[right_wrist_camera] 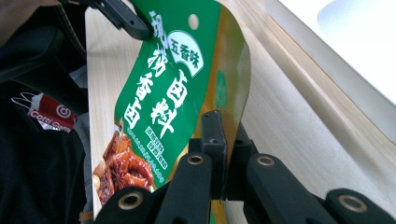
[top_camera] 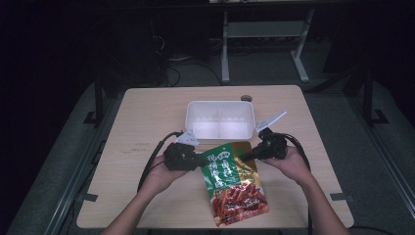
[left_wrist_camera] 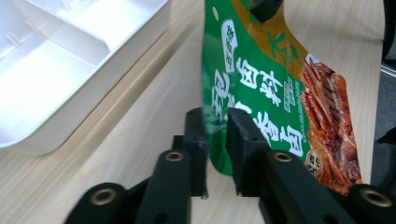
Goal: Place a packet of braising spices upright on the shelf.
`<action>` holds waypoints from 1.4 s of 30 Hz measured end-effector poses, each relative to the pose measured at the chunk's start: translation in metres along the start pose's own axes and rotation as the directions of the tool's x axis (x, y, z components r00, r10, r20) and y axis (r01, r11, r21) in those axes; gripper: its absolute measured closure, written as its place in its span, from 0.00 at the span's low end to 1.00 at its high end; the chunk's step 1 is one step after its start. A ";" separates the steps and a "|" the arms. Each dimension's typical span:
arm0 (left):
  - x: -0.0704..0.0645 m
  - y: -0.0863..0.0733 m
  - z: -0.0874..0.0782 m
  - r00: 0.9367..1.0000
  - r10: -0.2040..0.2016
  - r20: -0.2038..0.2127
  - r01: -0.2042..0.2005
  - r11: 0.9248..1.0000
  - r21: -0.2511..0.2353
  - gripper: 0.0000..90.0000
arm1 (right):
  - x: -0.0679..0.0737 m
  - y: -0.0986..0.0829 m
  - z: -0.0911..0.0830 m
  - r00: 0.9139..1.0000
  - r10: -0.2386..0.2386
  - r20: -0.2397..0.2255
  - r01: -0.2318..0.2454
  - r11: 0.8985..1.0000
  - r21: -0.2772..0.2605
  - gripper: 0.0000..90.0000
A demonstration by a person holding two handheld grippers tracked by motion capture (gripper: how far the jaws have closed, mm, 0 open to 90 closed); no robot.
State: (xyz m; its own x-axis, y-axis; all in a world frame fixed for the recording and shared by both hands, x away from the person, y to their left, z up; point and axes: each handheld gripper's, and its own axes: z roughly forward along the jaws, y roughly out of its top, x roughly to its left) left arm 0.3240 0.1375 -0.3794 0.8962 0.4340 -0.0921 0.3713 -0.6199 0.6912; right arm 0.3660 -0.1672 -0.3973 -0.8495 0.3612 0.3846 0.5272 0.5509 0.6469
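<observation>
A green and red snack pouch (top_camera: pixel 232 181) lies slanted on the front middle of the wooden table (top_camera: pixel 147 122), its top end raised. My right gripper (top_camera: pixel 246 156) is shut on the pouch's gold top corner; in the right gripper view the jaws (right_wrist_camera: pixel 226 128) pinch that gold edge of the pouch (right_wrist_camera: pixel 159 93). My left gripper (top_camera: pixel 201 159) is at the pouch's left edge. In the left gripper view its jaws (left_wrist_camera: pixel 215 116) stand a small gap apart with the green edge of the pouch (left_wrist_camera: pixel 261 84) between them. The right gripper's jaw (left_wrist_camera: pixel 264 7) holds the far corner.
A white two-compartment tray (top_camera: pixel 220 103) sits just behind the pouch, its wall (left_wrist_camera: pixel 116 60) close to my left gripper and its side (right_wrist_camera: pixel 327 60) beside my right gripper. A small dark round thing (top_camera: pixel 246 98) lies at the table's back edge. Dark floor surrounds the table.
</observation>
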 end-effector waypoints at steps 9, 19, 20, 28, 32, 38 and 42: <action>0.009 -0.018 -0.014 0.999 -0.045 -0.020 0.045 0.998 -0.032 0.60 | 0.009 0.001 -0.007 1.000 -0.013 0.023 0.013 1.000 0.022 0.99; 0.012 -0.047 -0.027 0.996 -0.074 -0.052 0.071 0.997 -0.043 0.44 | 0.021 -0.004 -0.024 0.999 -0.012 0.050 0.012 1.000 -0.004 0.99; 0.012 -0.051 -0.028 0.996 -0.069 -0.059 0.067 0.997 -0.038 0.44 | 0.023 -0.004 -0.026 0.998 -0.016 0.057 0.016 1.000 -0.007 0.99; 0.013 -0.075 -0.030 0.993 -0.085 -0.081 0.082 0.996 -0.040 0.42 | 0.040 0.000 -0.040 0.996 -0.040 0.076 0.042 0.999 -0.032 1.00; 0.015 -0.087 -0.028 0.991 -0.114 -0.074 0.111 0.992 -0.053 0.42 | 0.045 0.000 -0.042 0.995 -0.047 0.088 0.049 0.998 -0.027 1.00; 0.014 -0.095 -0.026 0.989 -0.114 -0.094 0.109 0.992 -0.058 0.41 | 0.052 0.001 -0.048 0.994 -0.056 0.092 0.060 0.997 -0.042 1.00; 0.012 -0.097 -0.022 0.990 -0.098 -0.103 0.094 0.995 -0.041 0.40 | 0.060 0.003 -0.054 0.993 -0.072 0.097 0.077 0.996 -0.052 1.00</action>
State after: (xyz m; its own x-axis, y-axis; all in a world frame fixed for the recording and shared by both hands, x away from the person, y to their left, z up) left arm 0.2938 0.2174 -0.4315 0.8257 0.5577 -0.0847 0.4435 -0.5489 0.7085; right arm 0.3159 -0.1841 -0.3369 -0.8791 0.3919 0.2713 0.4581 0.5371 0.7083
